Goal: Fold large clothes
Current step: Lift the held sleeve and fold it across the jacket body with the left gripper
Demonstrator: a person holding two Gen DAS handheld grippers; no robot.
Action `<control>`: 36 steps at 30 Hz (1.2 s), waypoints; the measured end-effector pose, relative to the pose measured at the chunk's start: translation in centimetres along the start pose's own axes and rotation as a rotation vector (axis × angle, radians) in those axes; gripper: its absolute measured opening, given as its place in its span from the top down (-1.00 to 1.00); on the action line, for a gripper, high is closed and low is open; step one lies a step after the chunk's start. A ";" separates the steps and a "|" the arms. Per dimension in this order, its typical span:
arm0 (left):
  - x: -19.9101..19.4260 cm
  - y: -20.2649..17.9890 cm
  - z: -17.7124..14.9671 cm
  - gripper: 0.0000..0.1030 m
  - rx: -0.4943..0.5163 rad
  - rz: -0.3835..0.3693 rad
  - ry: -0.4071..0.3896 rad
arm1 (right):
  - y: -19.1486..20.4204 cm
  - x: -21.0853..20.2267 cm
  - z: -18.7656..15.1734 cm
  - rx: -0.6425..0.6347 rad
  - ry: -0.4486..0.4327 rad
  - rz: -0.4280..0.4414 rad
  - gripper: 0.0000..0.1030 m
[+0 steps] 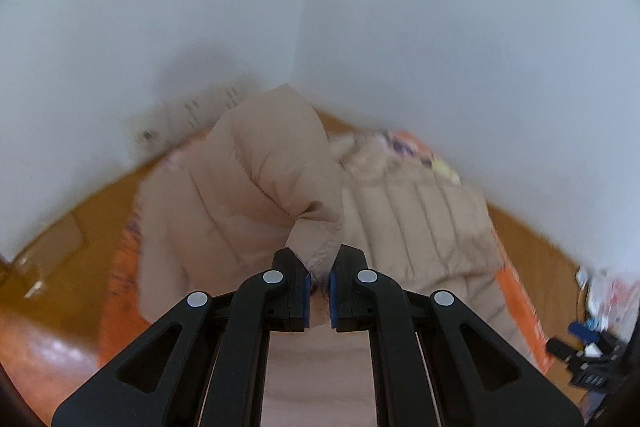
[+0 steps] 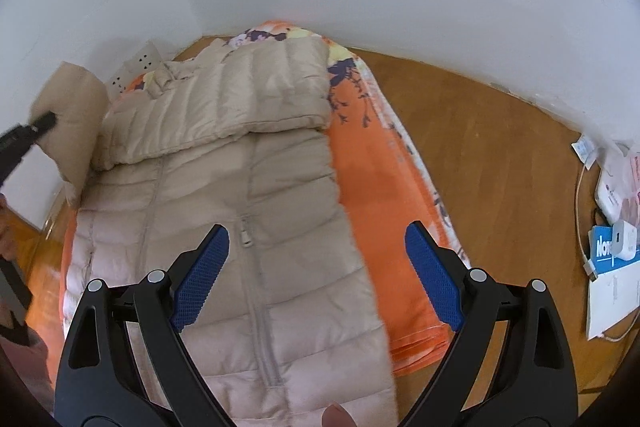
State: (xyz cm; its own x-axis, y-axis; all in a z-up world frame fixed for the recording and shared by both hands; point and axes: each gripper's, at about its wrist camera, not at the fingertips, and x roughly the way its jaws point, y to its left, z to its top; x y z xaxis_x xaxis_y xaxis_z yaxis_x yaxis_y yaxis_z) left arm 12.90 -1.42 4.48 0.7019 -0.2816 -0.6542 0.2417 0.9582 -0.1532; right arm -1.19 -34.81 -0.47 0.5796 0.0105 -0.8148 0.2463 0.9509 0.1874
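A beige quilted puffer jacket (image 2: 240, 195) lies front up, zipper closed, on an orange floral cloth (image 2: 380, 187). One sleeve is folded across its chest. My left gripper (image 1: 319, 267) is shut on the cuff of the other sleeve (image 1: 276, 167) and holds it lifted above the jacket; it shows in the right wrist view (image 2: 44, 121) at the far left, with the raised sleeve (image 2: 74, 123). My right gripper (image 2: 316, 259) is open and empty, hovering over the jacket's lower right part.
The cloth lies on a wooden table (image 2: 500, 155) set in a corner of white walls. A wall socket (image 2: 136, 67) is behind the jacket. At the right edge lie a white charger (image 2: 624, 239), a cable, a blue box and papers (image 2: 612, 295).
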 end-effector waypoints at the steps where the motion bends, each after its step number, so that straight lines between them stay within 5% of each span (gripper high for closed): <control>1: 0.8 -0.5 -0.4 0.86 0.009 -0.003 0.021 | -0.3 0.2 0.0 0.001 0.002 0.001 -0.73; 14: 8.3 -3.4 -3.9 0.80 0.053 0.015 0.171 | -2.1 2.3 0.9 0.013 0.037 0.020 -0.73; 17: 8.9 -3.8 -4.3 0.56 0.066 0.018 0.181 | -2.0 2.7 1.1 0.006 0.044 0.022 -0.73; 19: 8.6 -4.2 -4.5 0.01 0.077 0.004 0.184 | -1.9 2.8 1.3 -0.001 0.046 0.020 -0.73; 24: 7.2 -5.1 -4.4 -0.36 0.114 0.016 0.166 | -1.7 2.7 1.6 -0.007 0.041 0.017 -0.73; 36: 2.5 -3.8 -3.5 -0.58 0.121 0.039 0.157 | 1.2 2.1 1.6 -0.054 0.027 0.042 -0.73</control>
State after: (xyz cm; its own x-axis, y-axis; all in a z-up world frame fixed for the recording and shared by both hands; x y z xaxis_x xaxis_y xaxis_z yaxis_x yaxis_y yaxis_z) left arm 11.43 -5.61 0.84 0.6019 -0.2241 -0.7665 0.3017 0.9525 -0.0415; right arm 1.60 -34.20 -1.08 0.5675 0.0584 -0.8213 0.1796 0.9647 0.1927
